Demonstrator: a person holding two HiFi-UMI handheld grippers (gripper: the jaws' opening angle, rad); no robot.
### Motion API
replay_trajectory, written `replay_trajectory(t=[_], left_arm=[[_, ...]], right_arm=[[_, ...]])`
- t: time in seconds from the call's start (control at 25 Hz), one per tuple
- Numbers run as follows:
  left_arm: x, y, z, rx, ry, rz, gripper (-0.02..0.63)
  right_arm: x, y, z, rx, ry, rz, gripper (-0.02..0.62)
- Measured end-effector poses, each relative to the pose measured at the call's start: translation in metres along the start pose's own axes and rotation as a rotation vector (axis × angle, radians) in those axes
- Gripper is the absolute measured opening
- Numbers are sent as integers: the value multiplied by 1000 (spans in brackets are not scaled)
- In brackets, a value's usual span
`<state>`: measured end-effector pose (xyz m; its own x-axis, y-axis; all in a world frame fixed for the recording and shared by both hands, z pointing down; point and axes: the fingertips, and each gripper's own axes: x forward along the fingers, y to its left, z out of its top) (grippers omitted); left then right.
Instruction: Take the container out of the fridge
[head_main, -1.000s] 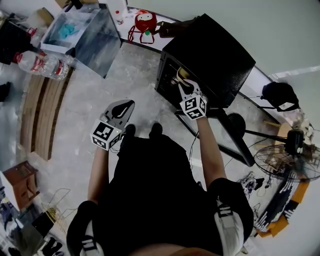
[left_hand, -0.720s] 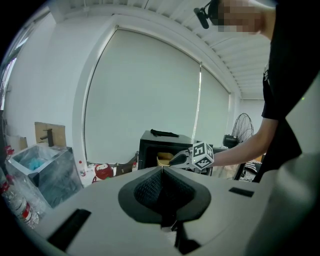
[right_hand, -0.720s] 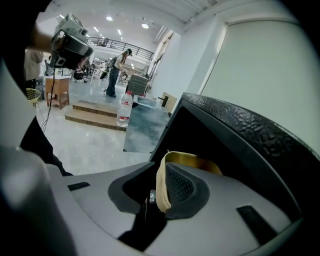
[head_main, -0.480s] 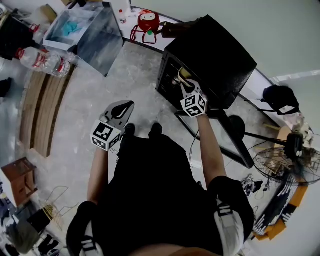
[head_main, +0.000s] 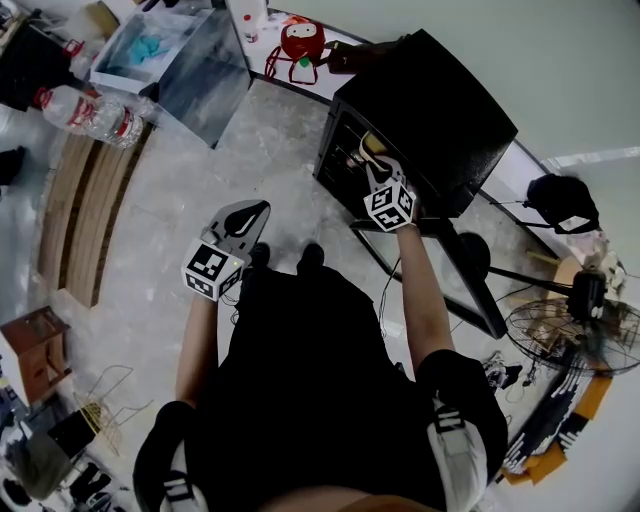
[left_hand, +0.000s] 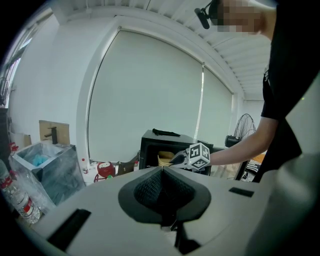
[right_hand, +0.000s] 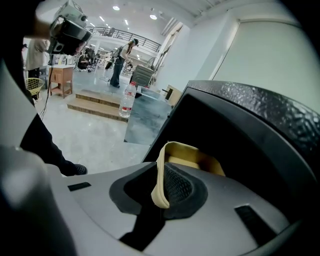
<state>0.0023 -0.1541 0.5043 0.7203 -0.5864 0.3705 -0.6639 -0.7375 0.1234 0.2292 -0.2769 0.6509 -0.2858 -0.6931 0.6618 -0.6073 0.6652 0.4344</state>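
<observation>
Grip status, right side: the right gripper (right_hand: 162, 186) had its two jaws clamped on the near rim of the pale yellow, thin-walled container (right_hand: 192, 157), the rim pinched between the ribbed pads. The container sat inside the dark cavity of the small black box-shaped fridge (right_hand: 260, 130), just within its open front. In the head view the fridge (head_main: 430, 105) stood at 1 o'clock from the person's body, and the right gripper (head_main: 368, 160) reached from an outstretched arm into the opening, where a part of the container (head_main: 367, 147) showed ahead of the marker cube. The left gripper (head_main: 246, 214) was held at 11 o'clock from the body, well apart from the fridge, above the pale stone floor (head_main: 170, 200). In its own view the left gripper (left_hand: 162, 172) had its jaws pressed together with nothing between them, and the fridge (left_hand: 150, 145) lay beyond them at 12 o'clock. A clear plastic bin with a blue item inside (head_main: 170, 55) stood at 10 o'clock from the fridge, with a clear plastic water bottle (head_main: 85, 110) lying beside it at 8 o'clock. A round red toy (head_main: 302, 40) sat between bin and fridge.
</observation>
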Motion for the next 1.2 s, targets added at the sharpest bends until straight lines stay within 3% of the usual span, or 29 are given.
replay_trajectory(t=[1.2], left_arm=[[-29,-9,-12,-24,-43,51,21]], right_arm=[[-14,12,8,-28,-25,0,32]])
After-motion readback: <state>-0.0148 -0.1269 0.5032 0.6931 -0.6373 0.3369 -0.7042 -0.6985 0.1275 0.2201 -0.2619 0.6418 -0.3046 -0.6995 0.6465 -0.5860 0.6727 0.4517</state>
